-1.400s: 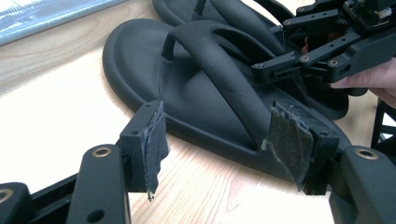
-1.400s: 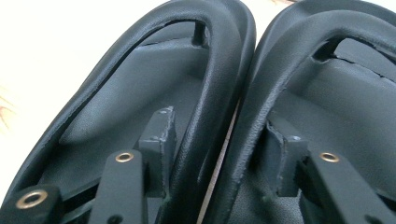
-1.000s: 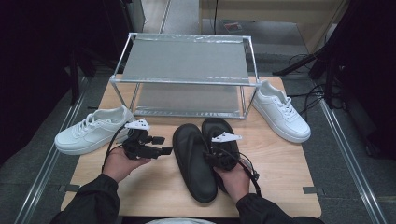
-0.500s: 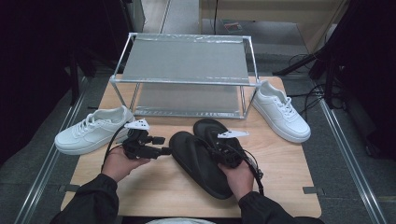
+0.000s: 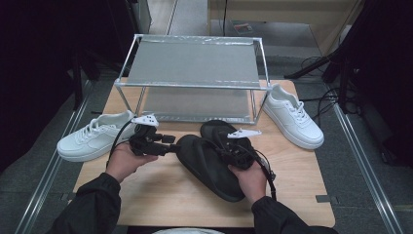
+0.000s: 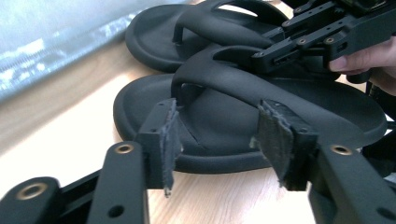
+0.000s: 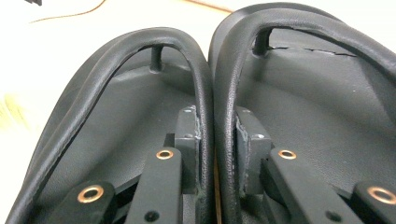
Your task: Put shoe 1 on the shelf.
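Observation:
Two black flip-flops lie together on the wooden table, the near flip-flop (image 5: 204, 163) partly over the far flip-flop (image 5: 216, 130). My right gripper (image 5: 233, 152) is shut on their two inner straps, having closed in over the last second. In the right gripper view the pads pinch both straps side by side at my right gripper (image 7: 217, 140). My left gripper (image 5: 171, 144) points at the toe end of the near flip-flop (image 6: 243, 107). Its jaws have just been closing, and my left gripper (image 6: 219, 140) stands open with the sole's edge beyond the pads, untouched.
A metal two-shelf rack (image 5: 195, 63) stands at the back of the table (image 5: 160, 200). A white sneaker (image 5: 92, 139) lies at the left edge and another white sneaker (image 5: 294, 117) at the right, beside the rack.
The flip-flops have swung round so their toes point left toward my left gripper. My right gripper has pinched the straps. My left jaws have narrowed.

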`<state>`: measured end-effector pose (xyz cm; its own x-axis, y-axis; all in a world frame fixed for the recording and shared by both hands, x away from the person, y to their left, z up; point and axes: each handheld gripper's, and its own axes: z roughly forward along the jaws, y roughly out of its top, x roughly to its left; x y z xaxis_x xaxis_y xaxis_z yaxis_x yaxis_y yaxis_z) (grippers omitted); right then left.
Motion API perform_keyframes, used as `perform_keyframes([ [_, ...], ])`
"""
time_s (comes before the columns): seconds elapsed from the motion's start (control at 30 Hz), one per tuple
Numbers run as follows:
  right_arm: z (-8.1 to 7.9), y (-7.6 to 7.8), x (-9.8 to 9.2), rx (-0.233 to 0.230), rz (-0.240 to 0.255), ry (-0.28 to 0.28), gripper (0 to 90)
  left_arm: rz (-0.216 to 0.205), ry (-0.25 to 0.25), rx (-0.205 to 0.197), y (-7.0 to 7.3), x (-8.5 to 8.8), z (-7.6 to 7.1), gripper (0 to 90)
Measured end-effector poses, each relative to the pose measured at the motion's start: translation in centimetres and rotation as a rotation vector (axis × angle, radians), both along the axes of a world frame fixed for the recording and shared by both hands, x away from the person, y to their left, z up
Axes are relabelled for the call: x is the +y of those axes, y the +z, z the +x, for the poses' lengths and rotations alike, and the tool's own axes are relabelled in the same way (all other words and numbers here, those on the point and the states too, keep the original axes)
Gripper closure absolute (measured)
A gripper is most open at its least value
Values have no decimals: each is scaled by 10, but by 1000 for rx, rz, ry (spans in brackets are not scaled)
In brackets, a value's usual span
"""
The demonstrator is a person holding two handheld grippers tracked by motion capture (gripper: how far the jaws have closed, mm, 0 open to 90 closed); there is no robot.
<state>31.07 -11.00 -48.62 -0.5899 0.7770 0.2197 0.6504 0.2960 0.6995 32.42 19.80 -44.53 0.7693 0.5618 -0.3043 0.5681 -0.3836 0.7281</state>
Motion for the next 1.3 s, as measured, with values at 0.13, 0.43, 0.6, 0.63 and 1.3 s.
perform_keyframes([
  [0.13, 8, 11, -1, -8, 14, 3, 753, 5, -30, -46, 22, 0, 9, 625],
  [0.43, 42, 19, 9, -32, -1, -6, 753, 29, -3, -76, 64, 8, 48, 736],
  [0.6, 66, 17, 20, -38, -14, -30, 752, 55, 6, -105, 80, 9, 73, 825],
  [0.63, 74, 16, 25, -38, -22, -39, 752, 55, 9, -110, 84, 9, 78, 845],
  [1.3, 122, -18, 65, -51, -40, -170, 753, 131, 66, -108, 95, 4, 155, 882],
])
